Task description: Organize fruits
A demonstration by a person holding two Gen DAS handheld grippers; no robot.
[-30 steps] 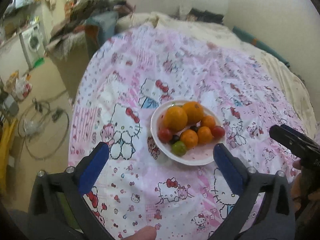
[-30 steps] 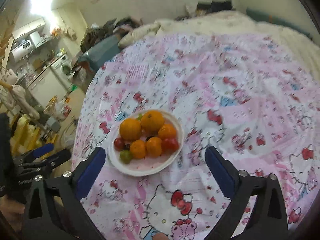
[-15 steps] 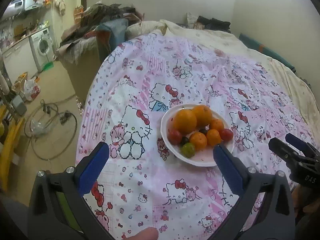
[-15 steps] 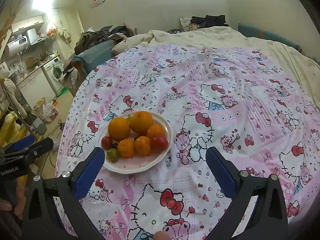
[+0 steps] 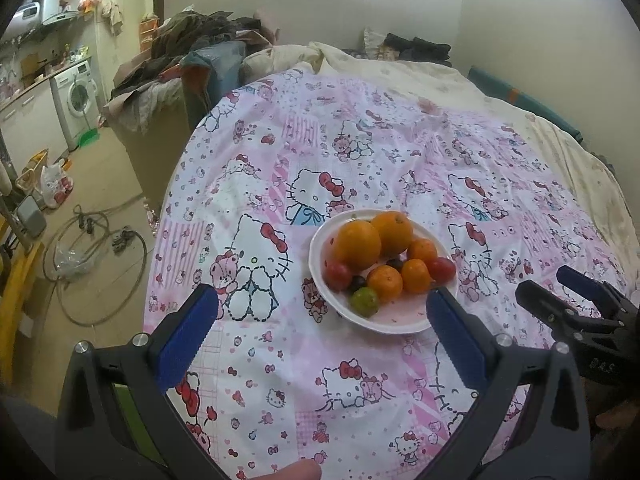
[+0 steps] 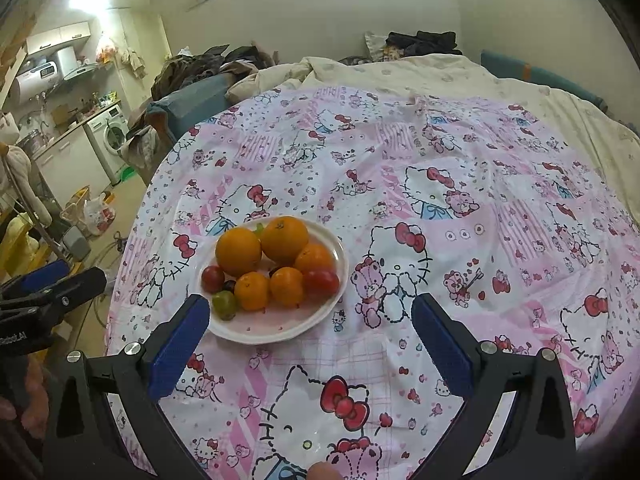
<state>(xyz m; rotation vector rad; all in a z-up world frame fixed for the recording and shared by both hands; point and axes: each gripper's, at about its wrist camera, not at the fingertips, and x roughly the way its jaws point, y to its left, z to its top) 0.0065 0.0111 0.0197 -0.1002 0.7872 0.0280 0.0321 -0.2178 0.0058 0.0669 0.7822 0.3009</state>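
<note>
A white plate (image 5: 400, 322) (image 6: 276, 332) sits on the pink cartoon-cat cloth. It holds two large oranges (image 5: 357, 244) (image 6: 238, 251), three small oranges (image 5: 385, 283) (image 6: 251, 290), two red tomatoes (image 5: 337, 275) (image 6: 212, 279), a green tomato (image 5: 365, 301) (image 6: 224, 304) and dark grapes. My left gripper (image 5: 322, 303) is open and empty, raised above the cloth in front of the plate. My right gripper (image 6: 310, 306) is open and empty, raised to the plate's right. Each gripper shows at the edge of the other's view (image 5: 568, 296) (image 6: 52, 284).
The cloth (image 5: 360, 152) covers a bed with a cream duvet (image 5: 400, 76) behind. The bed's left edge drops to the floor, where cables (image 5: 88, 248), bags and a washing machine (image 5: 78, 100) stand. Clothes are piled at the far left corner (image 5: 192, 52).
Both grippers have pulled back and tilted up from the plate, so more of the bed and room shows. The fruit has not moved. Both grippers stay open.
</note>
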